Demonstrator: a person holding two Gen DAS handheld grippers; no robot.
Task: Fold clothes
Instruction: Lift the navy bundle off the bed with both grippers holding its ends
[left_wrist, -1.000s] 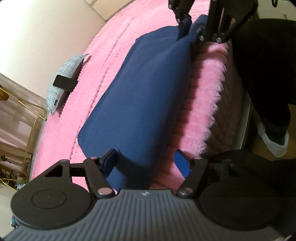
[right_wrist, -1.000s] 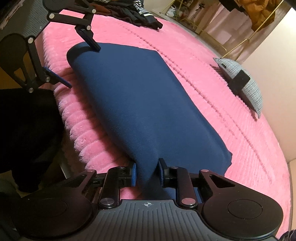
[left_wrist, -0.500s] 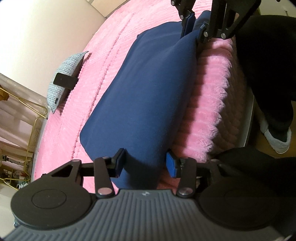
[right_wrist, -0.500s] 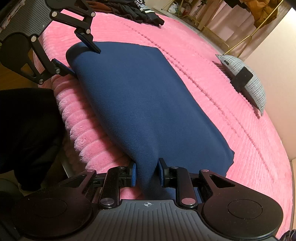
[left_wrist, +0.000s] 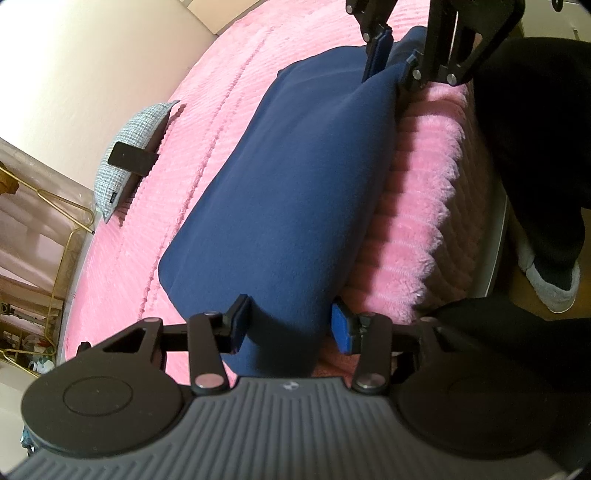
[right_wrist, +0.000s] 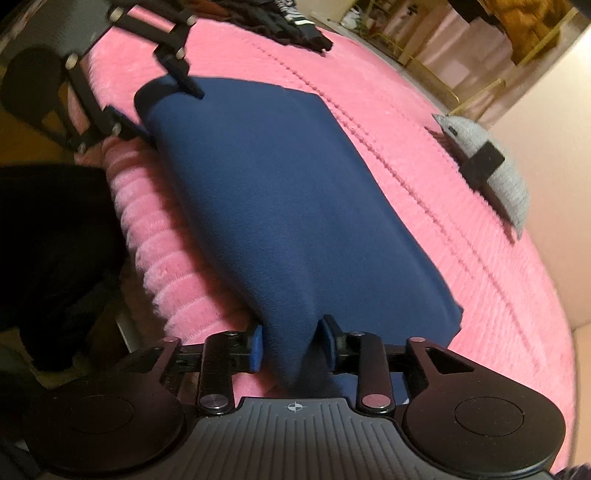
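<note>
Navy garment (left_wrist: 295, 206), folded into a long flat slab, lies on the pink ribbed bedspread (left_wrist: 221, 92) along the bed's near edge, one long side right by the drop-off.

Left gripper (left_wrist: 290, 328): jaws half apart, bracketing one short end of the garment. It closed down from a wider spread and has since held. Left pad touches the cloth; right pad (left_wrist: 341, 328) sits just off it at the fluffy edge. Can't confirm a real pinch from that view.

Right gripper (right_wrist: 291, 347): at the opposite short end, a raised fold of cloth between the pads. Jaws have just been opening; narrow gaps show on both sides of the fold, so it looks released, not clamped.

No containers in view.

Hard to read:
- Right wrist view is motion-blurred.
- The garment's far end under each gripper body is hidden by the gripper itself.
- Dark clothes pile (right_wrist: 291, 22) at the far side of the bed is cut off by the frame; items not separable.
- Person's dark trousers (left_wrist: 535, 147) and a grey slipper (left_wrist: 554, 288) stand beside the bed, partly cropped.

Room: wide bare bedspread beyond the garment. A grey checked pillow (left_wrist: 136, 147) with a black flat object (left_wrist: 131, 162) on it sits well apart near the wall. Gold rack (left_wrist: 55, 221) past the bed corner.
</note>
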